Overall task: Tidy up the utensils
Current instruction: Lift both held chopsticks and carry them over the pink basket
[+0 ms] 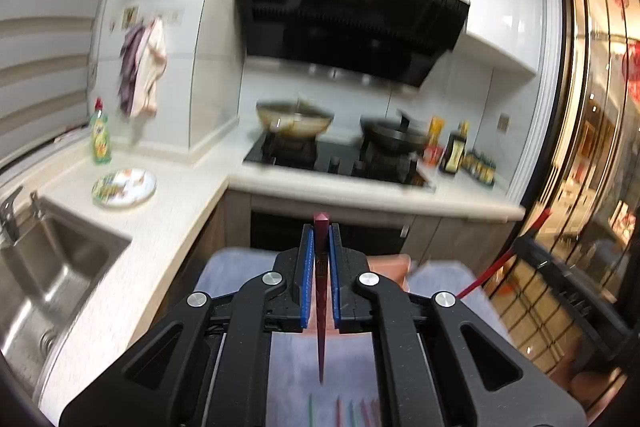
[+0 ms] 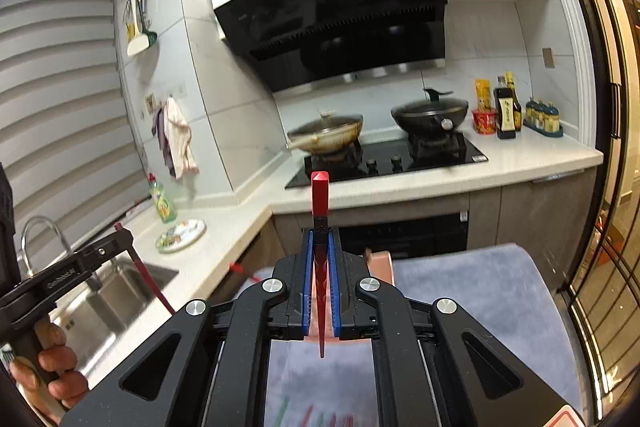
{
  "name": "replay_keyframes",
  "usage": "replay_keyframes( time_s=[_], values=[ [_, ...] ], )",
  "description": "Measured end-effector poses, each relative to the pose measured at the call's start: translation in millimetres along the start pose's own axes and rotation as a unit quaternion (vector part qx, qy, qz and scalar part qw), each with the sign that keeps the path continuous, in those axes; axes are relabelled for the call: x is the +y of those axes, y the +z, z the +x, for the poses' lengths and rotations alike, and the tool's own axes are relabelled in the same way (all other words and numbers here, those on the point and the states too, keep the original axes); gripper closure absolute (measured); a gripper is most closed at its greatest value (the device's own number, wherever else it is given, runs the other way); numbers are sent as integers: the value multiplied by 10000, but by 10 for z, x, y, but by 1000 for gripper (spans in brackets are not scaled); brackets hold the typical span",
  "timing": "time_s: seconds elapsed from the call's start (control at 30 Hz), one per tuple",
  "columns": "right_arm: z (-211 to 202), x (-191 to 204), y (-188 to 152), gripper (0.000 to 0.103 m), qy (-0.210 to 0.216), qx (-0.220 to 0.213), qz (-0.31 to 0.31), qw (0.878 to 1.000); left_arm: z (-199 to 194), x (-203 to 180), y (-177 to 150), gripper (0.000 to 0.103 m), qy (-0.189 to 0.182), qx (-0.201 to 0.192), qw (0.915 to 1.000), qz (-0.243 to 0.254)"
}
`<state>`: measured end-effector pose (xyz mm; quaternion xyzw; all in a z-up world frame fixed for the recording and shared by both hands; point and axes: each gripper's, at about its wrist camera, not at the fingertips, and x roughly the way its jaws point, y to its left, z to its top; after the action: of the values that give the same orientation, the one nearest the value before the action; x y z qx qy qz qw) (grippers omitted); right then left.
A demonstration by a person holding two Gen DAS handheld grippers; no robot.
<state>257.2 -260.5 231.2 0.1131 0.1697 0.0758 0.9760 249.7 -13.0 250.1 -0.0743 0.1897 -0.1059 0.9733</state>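
your left tongs and right tongs each pinch one red chopstick. both sticks taper to thin points, so a sideways knock could let the right one slide out.

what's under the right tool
Below the right tool, shut on a red chopstick, lies a grey-blue cloth with blurred coloured sticks. The tool's body hides the rest.
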Motion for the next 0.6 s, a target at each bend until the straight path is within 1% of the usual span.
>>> replay_keyframes(
  time_s=[0.13,0.23,0.33,0.43,0.6],
  values=[
    [333,-33,233,96,5,-94,114,9999,146,-76,341,96,-65,-525,9986,-45],
    [600,-61,296,96,-43,-103,133,9998,359,-121,505,96,-9,-715,9974,-11],
    [812,-100,295,96,-100,-82,149,9998,594,-140,555,96,3,-733,9973,-18],
    [1023,-153,245,96,-181,35,148,9997,859,-140,522,96,43,-576,9983,-1],
    [1244,-218,89,96,-259,243,81,9993,1134,-76,318,96,81,-350,9993,-35]
  ],
)
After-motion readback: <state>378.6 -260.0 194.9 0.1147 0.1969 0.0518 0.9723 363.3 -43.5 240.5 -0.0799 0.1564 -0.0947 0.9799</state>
